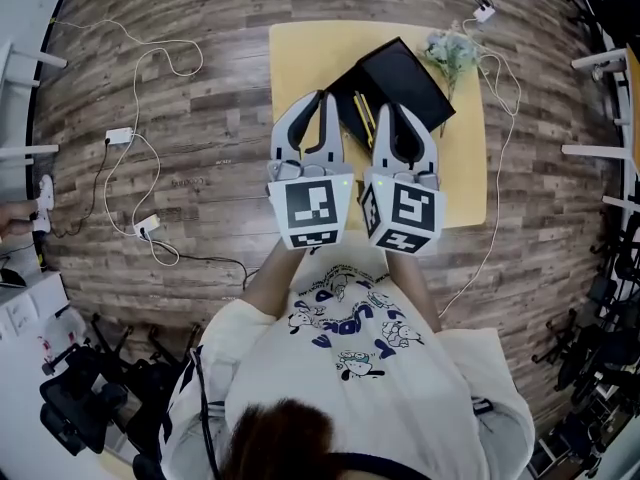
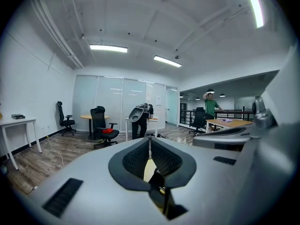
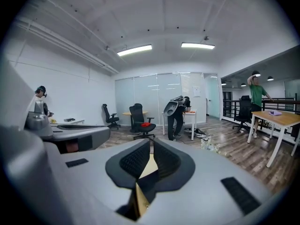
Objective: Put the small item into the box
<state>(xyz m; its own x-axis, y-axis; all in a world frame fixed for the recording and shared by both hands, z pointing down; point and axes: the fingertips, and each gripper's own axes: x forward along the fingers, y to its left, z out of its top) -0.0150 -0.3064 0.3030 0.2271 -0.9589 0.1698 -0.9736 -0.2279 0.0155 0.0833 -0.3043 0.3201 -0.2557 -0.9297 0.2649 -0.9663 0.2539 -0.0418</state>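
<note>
While the left gripper [image 1: 322, 96] and right gripper [image 1: 386, 110] hang side by side over the yellow table [image 1: 300, 58], jaws pressed together and empty, the black box [image 1: 405, 73] lies just past their tips. A slim yellow item [image 1: 366, 118] shows against it between them.

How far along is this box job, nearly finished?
Possibly finished. The black box lies open on the yellow table, with thin yellowish pieces seemingly inside. Nothing in hand: left gripper and right gripper are both shut and empty. Left, perhaps, is closing the box.
</note>
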